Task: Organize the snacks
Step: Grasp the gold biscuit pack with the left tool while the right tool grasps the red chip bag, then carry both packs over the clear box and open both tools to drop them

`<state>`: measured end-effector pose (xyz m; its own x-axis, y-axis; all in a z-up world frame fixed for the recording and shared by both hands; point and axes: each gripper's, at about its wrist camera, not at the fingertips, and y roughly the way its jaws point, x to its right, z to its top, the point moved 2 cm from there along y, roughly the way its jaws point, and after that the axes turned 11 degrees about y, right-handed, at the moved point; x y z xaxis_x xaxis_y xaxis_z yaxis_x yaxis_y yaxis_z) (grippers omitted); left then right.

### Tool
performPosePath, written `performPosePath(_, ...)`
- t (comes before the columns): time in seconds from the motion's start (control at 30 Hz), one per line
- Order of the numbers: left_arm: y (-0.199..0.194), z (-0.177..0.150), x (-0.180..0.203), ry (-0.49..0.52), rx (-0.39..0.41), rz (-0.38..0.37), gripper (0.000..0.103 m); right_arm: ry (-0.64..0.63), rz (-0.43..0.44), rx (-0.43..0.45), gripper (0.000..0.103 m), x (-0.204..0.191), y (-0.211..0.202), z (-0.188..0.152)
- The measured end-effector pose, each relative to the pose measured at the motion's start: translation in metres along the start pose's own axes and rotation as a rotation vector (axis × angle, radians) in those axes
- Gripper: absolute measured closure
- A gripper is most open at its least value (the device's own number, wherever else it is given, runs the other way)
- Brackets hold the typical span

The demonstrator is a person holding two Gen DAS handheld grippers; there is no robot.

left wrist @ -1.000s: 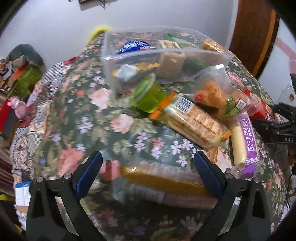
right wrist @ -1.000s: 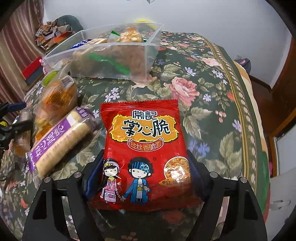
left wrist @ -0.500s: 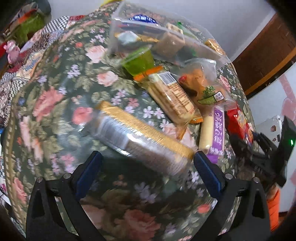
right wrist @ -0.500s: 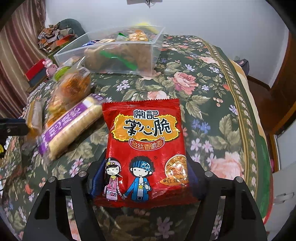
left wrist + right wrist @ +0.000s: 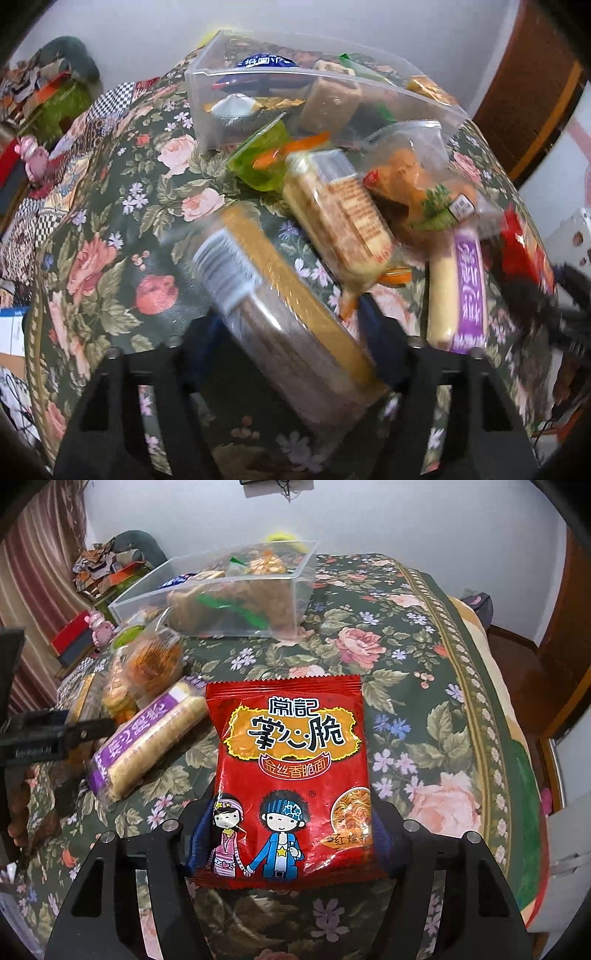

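The left claw (image 5: 291,354) has just been closing, and its blue pads now sit against both sides of a long clear-wrapped pack of brown biscuits with a gold edge strip (image 5: 280,310), which lies slantwise between them, its barcode end pointing toward the clear rectangular plastic bin (image 5: 258,79); the view is blurred, so the exact contact is hard to read. The right claw (image 5: 288,843) has also been narrowing and grips the lower part of a flat red foil noodle-snack packet with two cartoon children printed on it (image 5: 291,764), its pads pressed to the packet's two sides. Everything lies on a surface draped with a dark green cloth printed with pink roses (image 5: 406,672). The bin stands at the far end of it, already holding several wrapped snacks. Just in front of the bin lie a small green jelly cup (image 5: 262,162), a clear pack of pale crackers (image 5: 340,214) and a clear bag of orange snacks (image 5: 417,184), crowded together. Nearer than those, between the two claws, rests a pale roll of wafers with a purple label (image 5: 147,738), just beside the red packet.
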<state>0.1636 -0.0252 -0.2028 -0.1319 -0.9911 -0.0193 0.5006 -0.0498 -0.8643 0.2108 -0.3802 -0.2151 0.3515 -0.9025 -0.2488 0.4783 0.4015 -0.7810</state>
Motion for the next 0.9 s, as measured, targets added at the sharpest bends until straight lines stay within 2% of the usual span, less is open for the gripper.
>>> performPosePath(0.1,-0.006,-0.003,-0.006,-0.014,0.0,-0.002,0.064,0.015,0.003,0.02,0.038,0.001,-0.005,0.008)
performPosePath(0.13,-0.012,-0.006,-0.013,-0.019,0.002,-0.001,0.066,0.015,0.004,0.028,0.038,0.0,-0.006,0.009)
performPosePath(0.3,-0.021,-0.004,-0.031,-0.056,0.016,-0.012,0.066,0.0,0.01,0.08,0.038,-0.008,-0.017,0.028)
performPosePath(0.53,-0.054,0.015,-0.044,-0.056,0.114,0.0,0.067,-0.023,0.029,0.162,0.038,-0.026,-0.031,0.062)
performPosePath(0.57,-0.057,0.019,-0.047,-0.052,0.125,-0.002,0.072,-0.029,0.031,0.177,0.038,-0.029,-0.033,0.068)
performPosePath(0.63,-0.064,0.028,-0.048,-0.025,0.145,0.0,0.103,-0.038,0.034,0.197,0.038,-0.034,-0.035,0.076)
performPosePath(0.8,-0.062,0.037,-0.05,0.028,0.121,0.044,0.1,-0.062,0.046,0.218,0.038,-0.046,-0.033,0.087)
performPosePath(0.83,-0.059,0.034,-0.052,0.022,0.107,0.048,0.086,-0.063,0.05,0.215,0.038,-0.048,-0.032,0.087)
performPosePath(0.87,-0.054,0.031,-0.053,0.017,0.084,0.033,0.08,-0.064,0.055,0.212,0.038,-0.049,-0.031,0.085)
performPosePath(0.9,-0.049,0.026,-0.054,0.009,0.065,0.018,0.058,-0.066,0.058,0.206,0.038,-0.05,-0.028,0.084)
